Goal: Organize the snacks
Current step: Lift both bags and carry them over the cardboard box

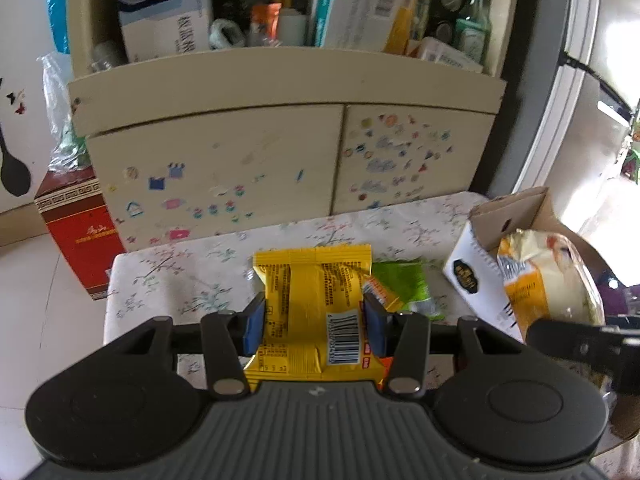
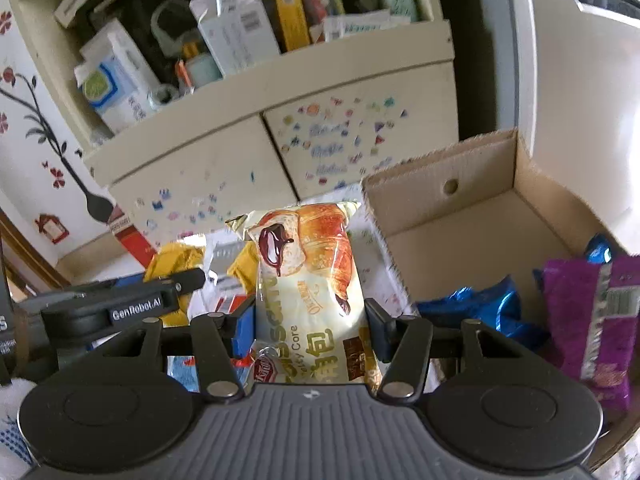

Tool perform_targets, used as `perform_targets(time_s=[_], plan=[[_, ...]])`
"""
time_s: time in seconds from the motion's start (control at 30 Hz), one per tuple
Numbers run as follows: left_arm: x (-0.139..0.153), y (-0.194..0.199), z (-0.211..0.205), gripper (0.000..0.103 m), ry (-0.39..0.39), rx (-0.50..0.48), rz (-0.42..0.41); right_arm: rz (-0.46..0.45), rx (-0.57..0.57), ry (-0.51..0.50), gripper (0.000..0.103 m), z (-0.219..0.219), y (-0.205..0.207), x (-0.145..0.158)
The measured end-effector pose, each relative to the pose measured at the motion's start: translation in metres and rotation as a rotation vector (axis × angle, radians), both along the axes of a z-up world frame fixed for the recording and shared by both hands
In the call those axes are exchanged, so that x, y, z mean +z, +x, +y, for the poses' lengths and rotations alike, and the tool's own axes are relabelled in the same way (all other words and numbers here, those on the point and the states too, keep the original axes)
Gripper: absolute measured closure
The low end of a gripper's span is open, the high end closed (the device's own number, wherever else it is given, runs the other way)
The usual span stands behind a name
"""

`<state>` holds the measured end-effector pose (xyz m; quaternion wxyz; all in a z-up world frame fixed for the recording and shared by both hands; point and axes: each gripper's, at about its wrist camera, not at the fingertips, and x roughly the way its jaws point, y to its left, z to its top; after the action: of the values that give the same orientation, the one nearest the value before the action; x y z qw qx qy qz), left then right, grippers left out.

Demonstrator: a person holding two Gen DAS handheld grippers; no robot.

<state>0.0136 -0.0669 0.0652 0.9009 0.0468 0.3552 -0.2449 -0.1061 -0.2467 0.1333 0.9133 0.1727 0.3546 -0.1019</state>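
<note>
While both packets run lengthwise away | left claw [image 1: 315, 322] grips yellow packet [image 1: 312, 300] | right claw [image 2: 310, 326] grips croissant packet [image 2: 310, 280]

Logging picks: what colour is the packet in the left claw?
Yellow packet, clearest in the left wrist view.

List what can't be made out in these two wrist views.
- Yellow packet, left wrist: lower end hidden behind the left gripper body.
- Croissant pack, right wrist: bottom text cut off by the right gripper body.
- Cardboard box: right side runs out of frame.
- Green packet: mostly covered, label unreadable.
</note>
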Motion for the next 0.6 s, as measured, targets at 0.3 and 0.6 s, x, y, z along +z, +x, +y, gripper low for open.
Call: perform_targets(time_s=[0.3, 0.6], plan=[[0.017, -0.009, -0.022, 0.055, -0.080, -0.058, -0.008, -0.087, -0.063, 0.019, 0.042, -0.026, -0.013, 0.023], [0.031, -0.024, -0.057, 0.055, -0.142, -0.141, -0.024, -0.156, -0.148, 0.049, 0.042, -0.056, -0.028, 0.042]])
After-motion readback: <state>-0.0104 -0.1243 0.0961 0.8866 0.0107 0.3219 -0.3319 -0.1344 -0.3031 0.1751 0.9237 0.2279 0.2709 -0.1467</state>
